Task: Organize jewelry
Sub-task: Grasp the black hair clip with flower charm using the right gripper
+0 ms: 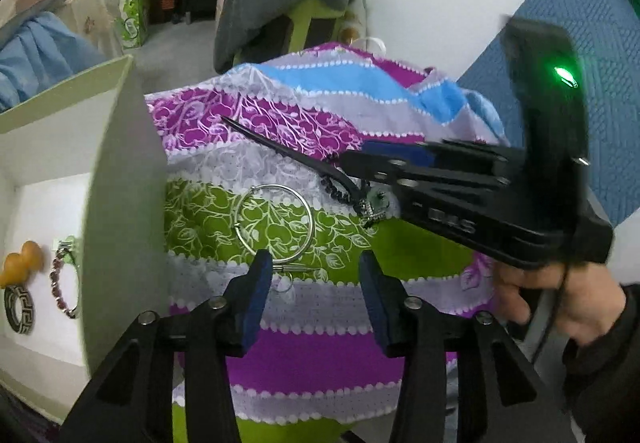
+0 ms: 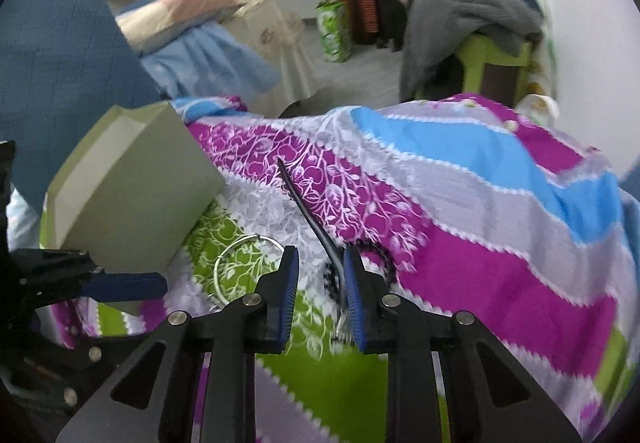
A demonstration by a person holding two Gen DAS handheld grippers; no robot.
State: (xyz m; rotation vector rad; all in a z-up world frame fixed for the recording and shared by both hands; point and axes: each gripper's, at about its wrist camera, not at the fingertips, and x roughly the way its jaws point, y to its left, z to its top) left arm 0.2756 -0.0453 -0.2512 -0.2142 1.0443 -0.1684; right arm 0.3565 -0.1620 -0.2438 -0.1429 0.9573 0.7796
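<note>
Jewelry box of pale green card (image 1: 120,171), open, holding gourd charm, patterned ring and beaded bracelet. Right of box: silver wire bangle (image 1: 274,221) on striped cloth (image 1: 320,347), left gripper (image 1: 316,303) spread, empty. Further right: black hair stick (image 2: 312,219) between right gripper (image 2: 320,295), jaws apart. Risk: slipping if pinched off-centre.

Left tool (image 1: 316,279) hovers with fingers spread; right tool (image 2: 320,283) likewise parted.
</note>
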